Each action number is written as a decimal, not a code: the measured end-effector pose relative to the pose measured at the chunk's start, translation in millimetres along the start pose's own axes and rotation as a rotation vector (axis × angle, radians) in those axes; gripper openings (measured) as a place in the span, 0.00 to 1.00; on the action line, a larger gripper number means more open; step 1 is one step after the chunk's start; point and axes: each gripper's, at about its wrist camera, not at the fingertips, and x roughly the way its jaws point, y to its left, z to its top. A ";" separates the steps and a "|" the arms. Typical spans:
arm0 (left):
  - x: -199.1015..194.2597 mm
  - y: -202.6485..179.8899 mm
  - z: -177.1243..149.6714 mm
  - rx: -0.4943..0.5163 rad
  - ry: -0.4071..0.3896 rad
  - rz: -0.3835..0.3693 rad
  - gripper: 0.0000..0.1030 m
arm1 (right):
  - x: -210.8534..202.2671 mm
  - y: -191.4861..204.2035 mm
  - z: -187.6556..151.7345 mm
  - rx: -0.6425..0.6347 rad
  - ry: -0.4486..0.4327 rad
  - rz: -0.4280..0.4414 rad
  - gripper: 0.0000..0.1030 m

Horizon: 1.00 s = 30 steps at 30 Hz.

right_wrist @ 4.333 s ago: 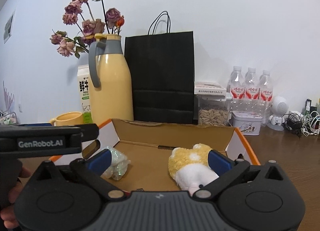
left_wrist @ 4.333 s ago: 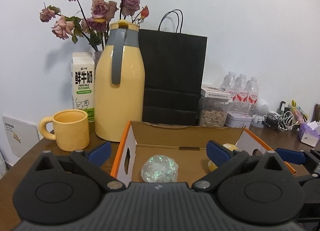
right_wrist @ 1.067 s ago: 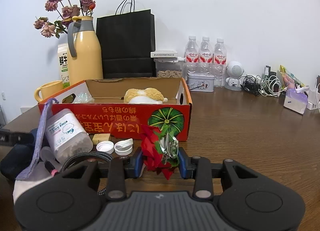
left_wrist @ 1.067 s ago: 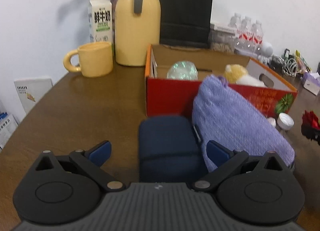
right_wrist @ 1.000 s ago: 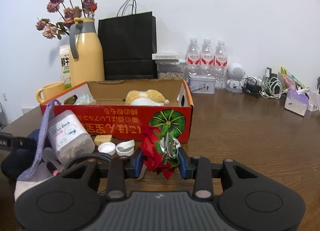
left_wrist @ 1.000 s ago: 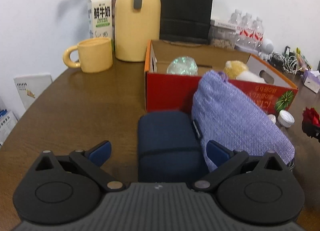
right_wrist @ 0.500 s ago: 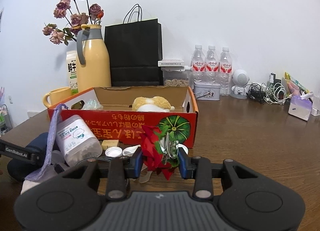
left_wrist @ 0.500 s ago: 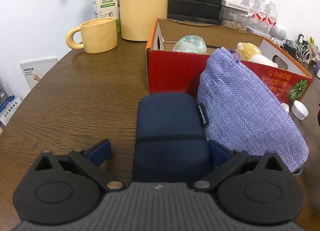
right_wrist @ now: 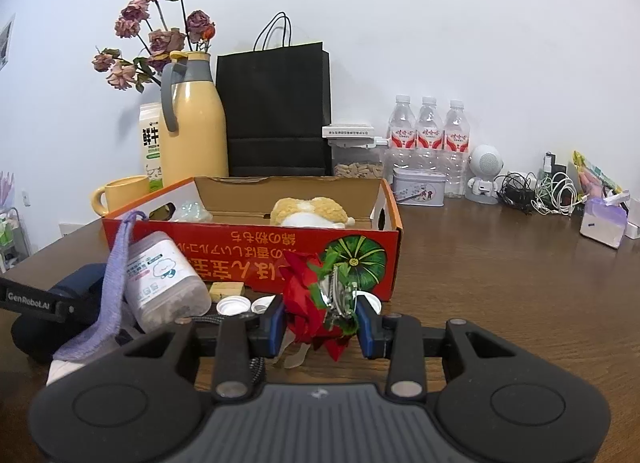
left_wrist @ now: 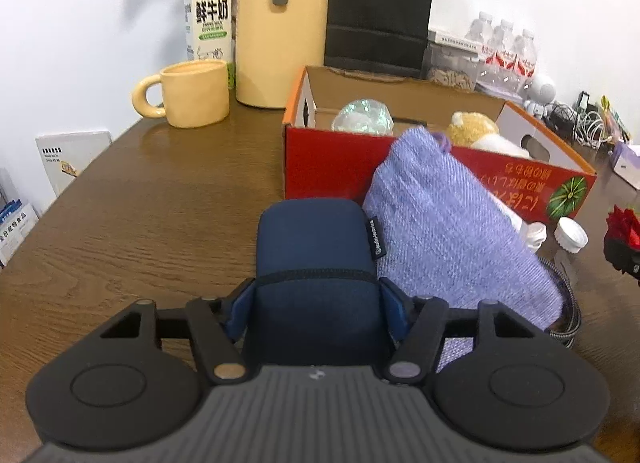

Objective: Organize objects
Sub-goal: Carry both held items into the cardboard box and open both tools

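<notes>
left claw (left_wrist: 316, 305) closing since wide, navy pouch (left_wrist: 316, 259)

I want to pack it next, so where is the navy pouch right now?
In the left wrist view the navy pouch lies on the table in front of the red box, touching the purple bag on its right.

The milk carton (left_wrist: 208, 29) at the far left, beside the yellow jug, bears large dark Chinese characters, 鲜牛奶, with small print under them too fine to read. The red front wall of the cardboard box (right_wrist: 256, 247) carries a row of yellow characters printed upside down, next to a green pumpkin picture. A black bar at the near left edge of the right wrist view reads "GenRobot.AI" (right_wrist: 29, 299). The small side tag (left_wrist: 375, 235) on the navy pouch has white lettering too small to make out.
</notes>
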 end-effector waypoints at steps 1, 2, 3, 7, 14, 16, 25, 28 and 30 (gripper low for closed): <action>-3.3 0.9 1.1 0.000 -0.014 -0.001 0.63 | 0.0 0.7 0.0 -0.004 0.000 0.000 0.33; -5.7 1.7 2.8 -0.001 -0.025 -0.002 0.63 | -0.1 1.4 0.0 -0.008 0.000 0.000 0.33; -10.5 2.6 5.4 -0.001 -0.042 -0.004 0.63 | -0.5 2.2 0.0 -0.012 -0.002 0.003 0.33; -29.8 2.1 20.4 0.007 -0.121 -0.017 0.63 | -1.7 8.1 3.2 -0.042 -0.012 0.022 0.33; -42.3 -22.2 67.1 0.027 -0.236 -0.077 0.63 | 1.0 19.3 36.8 -0.081 -0.082 0.055 0.33; -37.4 -31.4 78.7 0.026 -0.252 -0.092 0.63 | 7.3 22.0 49.8 -0.084 -0.099 0.058 0.33; 16.0 -65.1 121.3 -0.029 -0.228 -0.139 0.63 | 65.3 21.5 93.6 -0.048 -0.112 0.033 0.33; 36.6 -74.0 128.8 -0.039 -0.208 -0.139 0.63 | 90.3 17.1 99.0 -0.023 -0.099 0.010 0.33; 52.3 -78.8 134.3 -0.050 -0.193 -0.132 0.63 | 104.4 13.4 99.5 -0.004 -0.092 0.001 0.33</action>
